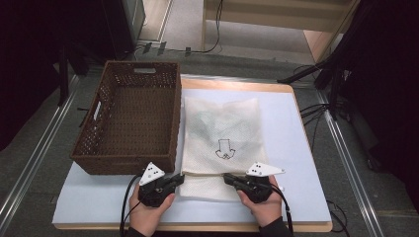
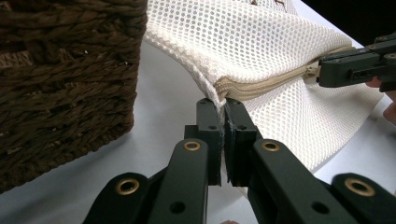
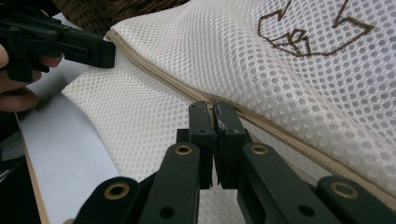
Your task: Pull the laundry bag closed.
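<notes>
High view: white mesh bag (image 1: 222, 143) flat on worktop (image 1: 296, 148), just right of brown wicker basket (image 1: 129, 116). Left gripper (image 1: 179, 179) at bag's near-left corner, right gripper (image 1: 230, 178) at zipper line further right.

Left gripper view: left gripper (image 2: 223, 105) jaws pinched together on bag (image 2: 261, 51) right at end of beige zipper (image 2: 271, 84); basket (image 2: 65, 79) beside.

Right gripper view: right gripper (image 3: 213, 108) jaws clamped on zipper (image 3: 177, 86) seam mid-bag, mesh bunched between.

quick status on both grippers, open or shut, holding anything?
Left gripper: shut on the mesh bag at its zipper end.
Right gripper: shut on the mesh bag at the zipper.
</notes>
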The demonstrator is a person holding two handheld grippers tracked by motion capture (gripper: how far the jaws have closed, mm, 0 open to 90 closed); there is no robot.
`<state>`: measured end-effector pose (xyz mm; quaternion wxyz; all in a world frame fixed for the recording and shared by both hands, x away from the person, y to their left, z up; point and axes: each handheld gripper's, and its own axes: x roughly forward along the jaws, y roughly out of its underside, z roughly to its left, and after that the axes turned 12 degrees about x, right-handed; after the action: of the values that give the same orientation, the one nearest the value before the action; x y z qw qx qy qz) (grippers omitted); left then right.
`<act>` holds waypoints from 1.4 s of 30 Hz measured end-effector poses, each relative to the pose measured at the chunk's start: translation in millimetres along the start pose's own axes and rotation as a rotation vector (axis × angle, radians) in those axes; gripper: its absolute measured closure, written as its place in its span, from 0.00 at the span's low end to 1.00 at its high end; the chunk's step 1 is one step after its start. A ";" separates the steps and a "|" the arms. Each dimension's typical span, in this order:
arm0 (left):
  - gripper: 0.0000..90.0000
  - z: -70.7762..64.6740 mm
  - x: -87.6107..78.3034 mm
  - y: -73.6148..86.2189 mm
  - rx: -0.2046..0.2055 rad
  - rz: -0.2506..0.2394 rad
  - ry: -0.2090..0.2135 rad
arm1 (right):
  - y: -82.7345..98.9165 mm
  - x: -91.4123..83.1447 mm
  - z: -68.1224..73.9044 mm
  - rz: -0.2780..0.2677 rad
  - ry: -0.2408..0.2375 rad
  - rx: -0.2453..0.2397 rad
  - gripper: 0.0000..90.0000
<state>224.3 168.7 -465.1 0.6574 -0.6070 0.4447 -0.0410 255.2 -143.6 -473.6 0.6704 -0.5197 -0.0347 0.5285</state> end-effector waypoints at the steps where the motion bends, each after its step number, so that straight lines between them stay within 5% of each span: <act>1: 0.97 -0.3 0.3 -0.1 0.002 0.000 0.000 | 0.0 0.0 0.0 0.000 0.000 0.000 0.98; 42: 0.97 0.3 -3.1 1.9 0.003 0.004 -0.002 | 9.1 -44.1 -38.0 -0.060 0.056 0.033 0.98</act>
<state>221.7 171.2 -465.0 0.6588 -0.6053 0.4450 -0.0398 252.4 -202.4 -475.5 0.6952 -0.5219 -0.0226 0.4939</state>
